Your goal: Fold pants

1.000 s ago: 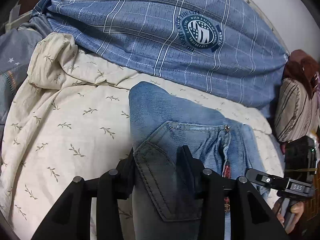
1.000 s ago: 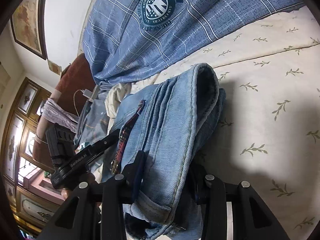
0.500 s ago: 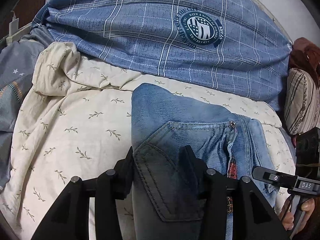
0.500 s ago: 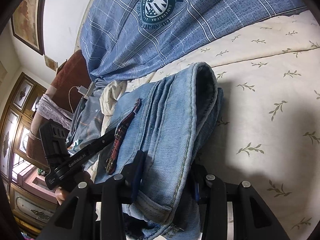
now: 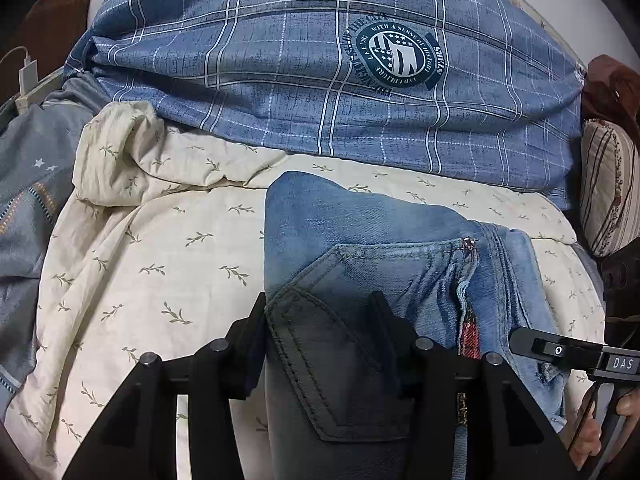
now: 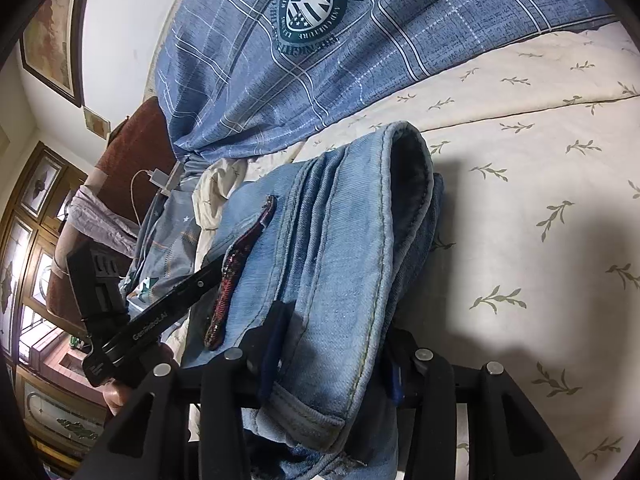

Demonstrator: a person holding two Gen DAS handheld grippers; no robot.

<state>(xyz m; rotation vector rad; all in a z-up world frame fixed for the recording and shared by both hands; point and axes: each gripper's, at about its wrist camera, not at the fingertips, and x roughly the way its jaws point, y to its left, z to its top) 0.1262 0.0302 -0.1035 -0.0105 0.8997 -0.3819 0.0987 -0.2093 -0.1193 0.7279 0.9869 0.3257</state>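
Note:
Folded light-blue jeans (image 5: 360,232) lie on the cream leaf-print sheet (image 5: 160,240). My left gripper (image 5: 320,320) straddles the back-pocket end, its pads still touching the thick denim while the jaws ease apart. In the right wrist view, the jeans (image 6: 340,220) show their stacked fold edges and a dark red patterned strip (image 6: 236,264). My right gripper (image 6: 334,352) holds the hem end between its pads, and its jaws are opening slightly too. A finger (image 6: 192,284) of the left gripper reaches in beside the strip. At the left wrist view's right edge, a hand (image 5: 592,428) holds the right gripper.
A bulky blue plaid quilt (image 5: 320,80) with a round badge fills the far side of the bed. A striped pillow (image 5: 608,184) sits at right, a grey star-print cloth (image 5: 32,184) and a white charger (image 5: 26,72) at left. Wooden cabinets (image 6: 24,260) stand beyond the bed.
Both pairs of jaws have widened a little around the denim. The left wrist view has tilted and rolled slightly, showing more of the quilt. The jeans have stayed where they lie.

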